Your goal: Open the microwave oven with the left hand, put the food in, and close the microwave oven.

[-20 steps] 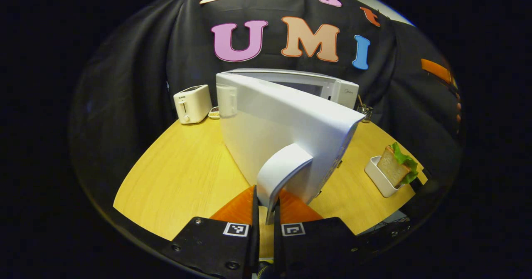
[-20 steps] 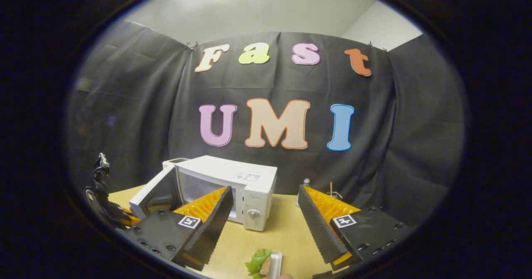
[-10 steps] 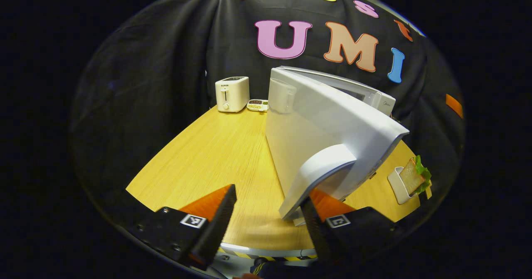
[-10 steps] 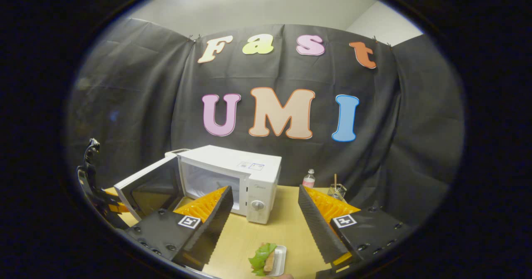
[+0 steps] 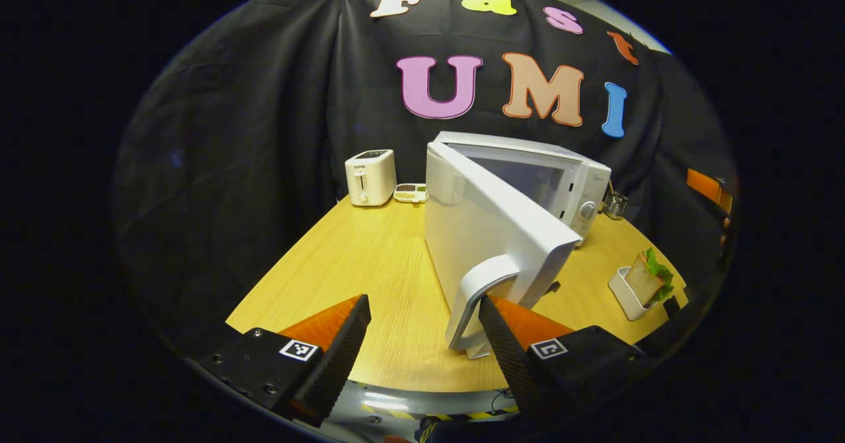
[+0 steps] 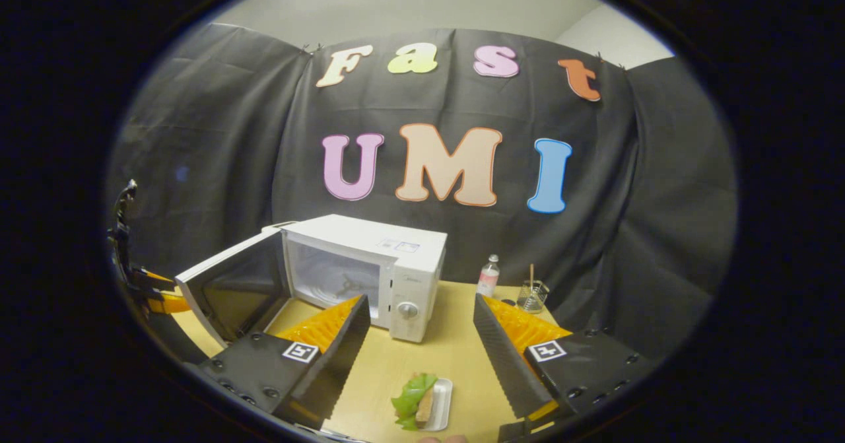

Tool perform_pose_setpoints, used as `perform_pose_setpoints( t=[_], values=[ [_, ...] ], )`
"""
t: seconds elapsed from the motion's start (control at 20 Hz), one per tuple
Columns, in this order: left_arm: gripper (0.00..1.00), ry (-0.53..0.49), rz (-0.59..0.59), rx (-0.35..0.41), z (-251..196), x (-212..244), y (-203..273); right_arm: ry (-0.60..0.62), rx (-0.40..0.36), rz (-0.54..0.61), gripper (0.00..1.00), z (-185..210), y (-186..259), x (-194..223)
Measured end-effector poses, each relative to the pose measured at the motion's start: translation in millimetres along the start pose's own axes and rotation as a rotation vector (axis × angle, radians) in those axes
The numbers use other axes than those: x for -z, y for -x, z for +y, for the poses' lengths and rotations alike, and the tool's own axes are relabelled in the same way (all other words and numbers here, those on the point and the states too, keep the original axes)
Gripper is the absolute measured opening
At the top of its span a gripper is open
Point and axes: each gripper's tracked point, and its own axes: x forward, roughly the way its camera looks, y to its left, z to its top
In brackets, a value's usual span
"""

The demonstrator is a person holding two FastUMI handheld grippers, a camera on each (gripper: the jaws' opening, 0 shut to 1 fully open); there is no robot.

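Note:
The white microwave (image 5: 561,179) (image 6: 403,265) stands on the wooden table (image 5: 370,265) with its door (image 5: 488,232) (image 6: 228,284) swung wide. The curved door handle (image 5: 472,301) lies between the fingers of my left gripper (image 5: 422,327), which is open and just short of it. A sandwich with lettuce in a small white dish (image 5: 643,284) (image 6: 422,403) sits at the table's front. My right gripper (image 6: 419,340) hangs open above the dish, nothing between its fingers. The left gripper (image 6: 142,284) also shows at the far left of the right gripper view.
A white toaster (image 5: 371,177) and a small dish of beans (image 5: 410,193) stand behind the door at the table's back left. A small bottle (image 6: 488,276) and a glass with a stick (image 6: 532,294) stand right of the microwave.
My left gripper let go of the door handle, opened, and drew back from it. The door has swung wider. My right gripper tilted down, bringing the sandwich dish more into view.

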Motion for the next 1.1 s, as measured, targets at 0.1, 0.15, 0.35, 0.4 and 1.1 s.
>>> perform_pose_setpoints(
  t=[0.1, 0.15, 0.35, 0.4, 1.1],
  values=[
    [1.0, 0.008, -0.03, -0.013, 2, -13, 9, -0.009, -0.002, 0.032, 0.97, 0, 2, 15],
    [1.0, 0.018, -0.051, -0.02, 4, -23, 13, -0.012, 0.001, 0.049, 0.97, -1, 4, 22],
    [1.0, 0.118, -0.122, -0.026, 3, -55, 21, -0.036, 0.022, 0.125, 0.97, -8, 9, 57],
    [1.0, 0.132, -0.136, -0.028, 2, -60, 22, -0.041, 0.027, 0.146, 0.99, -10, 11, 67],
    [0.99, 0.077, -0.229, -0.056, 5, -106, 29, -0.063, 0.047, 0.52, 0.99, -12, 14, 221]
  ],
)
